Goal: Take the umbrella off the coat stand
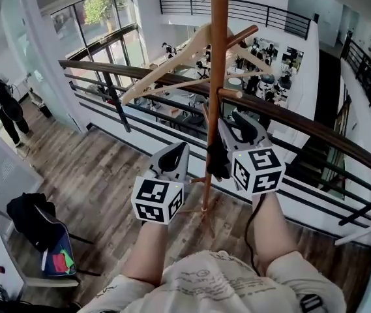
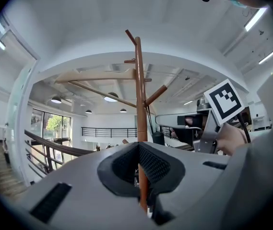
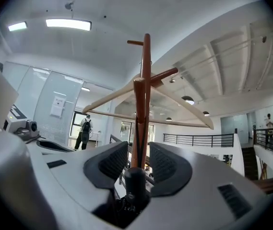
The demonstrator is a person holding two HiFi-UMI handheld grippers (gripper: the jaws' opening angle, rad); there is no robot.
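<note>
Between spread jaws of right hand-held gripper (image 3: 137, 148): umbrella (image 3: 134, 183), ungripped; left hand-held gripper (image 2: 138, 147) closed, empty

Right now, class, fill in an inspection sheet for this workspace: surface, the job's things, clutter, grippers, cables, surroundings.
Surface: wood-plank floor under the stand.
Job's things: coat stand upright by the railing; black umbrella low beside its pole.
Clutter: wooden hanger hooked high on the stand; black bag on a seat at left.
Grippers: left gripper has its jaws together with nothing between them; right gripper has its jaws apart with the umbrella's black end between them, not pressed.
Cables: black cable along the right forearm.
Surroundings: balcony railing, office floor below, person standing far left.
</note>
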